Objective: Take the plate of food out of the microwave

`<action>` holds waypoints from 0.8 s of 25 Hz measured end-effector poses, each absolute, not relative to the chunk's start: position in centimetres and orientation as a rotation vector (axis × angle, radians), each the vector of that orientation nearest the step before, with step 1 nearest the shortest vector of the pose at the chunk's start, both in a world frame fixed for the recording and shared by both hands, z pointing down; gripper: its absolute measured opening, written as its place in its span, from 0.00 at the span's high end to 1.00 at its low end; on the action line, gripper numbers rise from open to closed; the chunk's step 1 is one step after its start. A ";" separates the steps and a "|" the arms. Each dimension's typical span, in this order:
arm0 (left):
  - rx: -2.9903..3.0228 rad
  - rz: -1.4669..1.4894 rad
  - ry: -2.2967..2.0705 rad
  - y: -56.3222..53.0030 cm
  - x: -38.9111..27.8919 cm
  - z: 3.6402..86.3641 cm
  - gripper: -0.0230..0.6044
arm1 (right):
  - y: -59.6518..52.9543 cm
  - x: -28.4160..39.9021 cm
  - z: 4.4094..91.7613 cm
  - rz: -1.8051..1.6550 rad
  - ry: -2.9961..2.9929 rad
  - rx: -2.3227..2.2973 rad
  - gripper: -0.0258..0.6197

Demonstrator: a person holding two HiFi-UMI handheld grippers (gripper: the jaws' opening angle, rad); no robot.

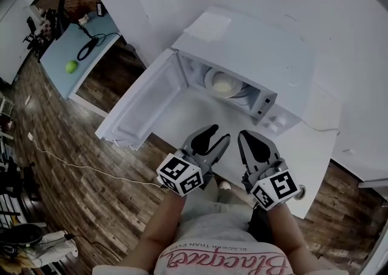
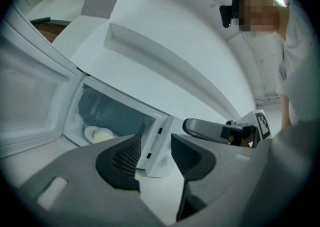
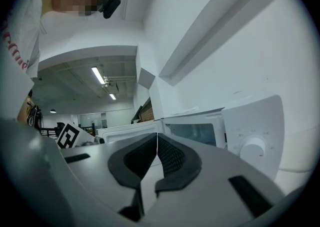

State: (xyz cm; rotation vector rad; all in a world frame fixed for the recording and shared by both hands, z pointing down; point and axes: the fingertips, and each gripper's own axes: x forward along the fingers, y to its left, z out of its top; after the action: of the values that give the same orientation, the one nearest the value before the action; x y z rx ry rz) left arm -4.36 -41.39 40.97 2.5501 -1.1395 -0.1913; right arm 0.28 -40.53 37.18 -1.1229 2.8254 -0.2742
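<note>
plate (image 1: 210, 79): round, white, carrying pale food (image 1: 222, 85).

Far to the left of the left tongs (image 1: 213, 135), and higher in the head view, stands a light blue surface (image 1: 57, 56). A green round thing (image 1: 71, 66) lies on it, near a looped black cable (image 1: 85, 49). Left of these tongs and lower, a thin white cable (image 1: 79, 165) runs over the wooden floor (image 1: 60, 198).

The microwave (image 1: 260, 49) partly hides the plate of food (image 1: 225, 85).
</note>
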 end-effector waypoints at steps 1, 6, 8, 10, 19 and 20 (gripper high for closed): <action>2.542 -0.202 -1.144 -41.6 -4.5 41.2 0.69 | -40.5 0.1 37.5 -0.271 2.832 -1.126 0.94; 2.457 -0.302 -1.166 -43.5 -6.1 42.5 0.69 | -41.4 -0.9 39.1 -0.298 2.861 -1.133 0.94; 2.425 -0.336 -1.173 -44.3 -6.7 43.3 0.69 | -41.9 -1.3 39.7 -0.305 2.865 -1.136 0.94; 2.388 -0.364 -1.179 -45.2 -7.4 44.1 0.69 | -42.4 -1.7 40.1 -0.309 2.864 -1.135 0.94; 2.262 -0.421 -1.180 -48.0 -8.5 47.3 0.69 | -44.6 -3.2 42.2 -0.325 2.823 -1.165 0.94; 2.250 -0.429 -1.181 -48.4 -8.5 47.7 0.69 | -44.9 -3.2 42.6 -0.332 2.816 -1.170 0.94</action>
State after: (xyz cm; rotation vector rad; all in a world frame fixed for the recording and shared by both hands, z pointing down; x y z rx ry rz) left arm -8.53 -48.44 47.66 2.2502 -1.1807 -0.4288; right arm -3.24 -44.90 42.56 -1.1703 2.8160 -0.3325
